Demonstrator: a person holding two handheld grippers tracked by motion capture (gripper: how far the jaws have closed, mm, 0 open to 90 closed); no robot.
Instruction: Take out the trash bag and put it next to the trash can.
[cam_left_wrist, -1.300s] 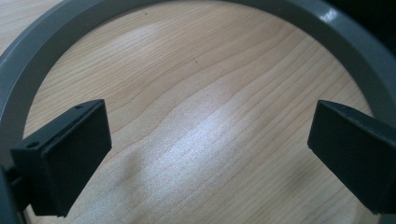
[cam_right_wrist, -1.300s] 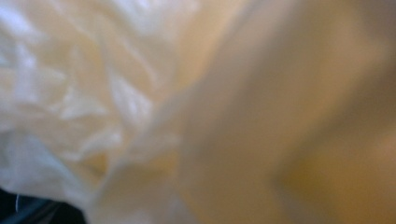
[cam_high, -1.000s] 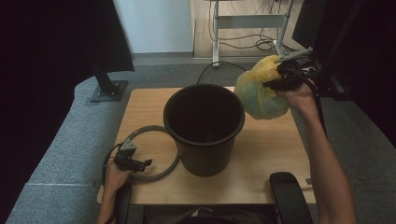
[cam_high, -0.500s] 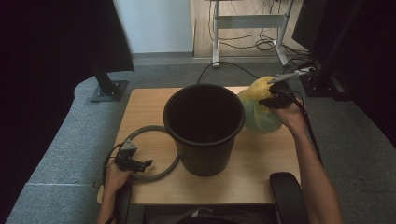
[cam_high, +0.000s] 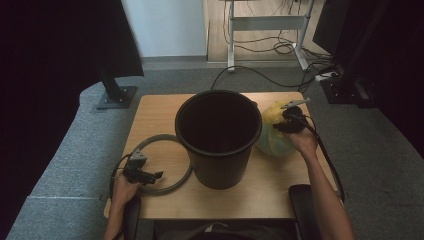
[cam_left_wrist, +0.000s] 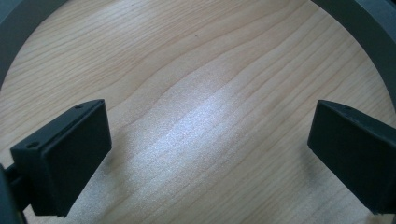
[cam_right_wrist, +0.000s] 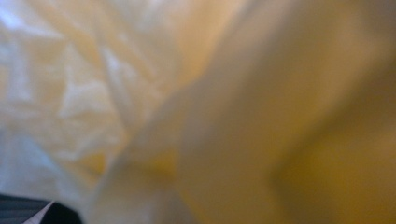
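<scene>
Where a second ago it hung in the air beyond the rim, the yellow bag (cam_high: 274, 135) now sits low on the bench (cam_high: 280, 185), just beside the right wall of the black bin (cam_high: 218, 137) and seemingly touching it. The right gripper (cam_high: 286, 125) has come down with it and rests on the bag's top; its own view is all blurred, crumpled yellow film (cam_right_wrist: 196, 112) pressed close to the lens, so the gripper seems to be pinching the gathered plastic (I cannot see the jaws themselves to be sure). That descent suggests the bag is being set down beside the bin rather than carried on, so the lifting-out part of the work looks finished and letting go is what remains. Further out, the left gripper (cam_high: 145, 175) has held its place near the front left edge, its jaws spread wide over bare wood with nothing between them, hovering inside the grey ring (cam_high: 186, 172) that lies flat to the left of the bin. The ring has not shifted, and it looks likely to be dealt with next.
</scene>
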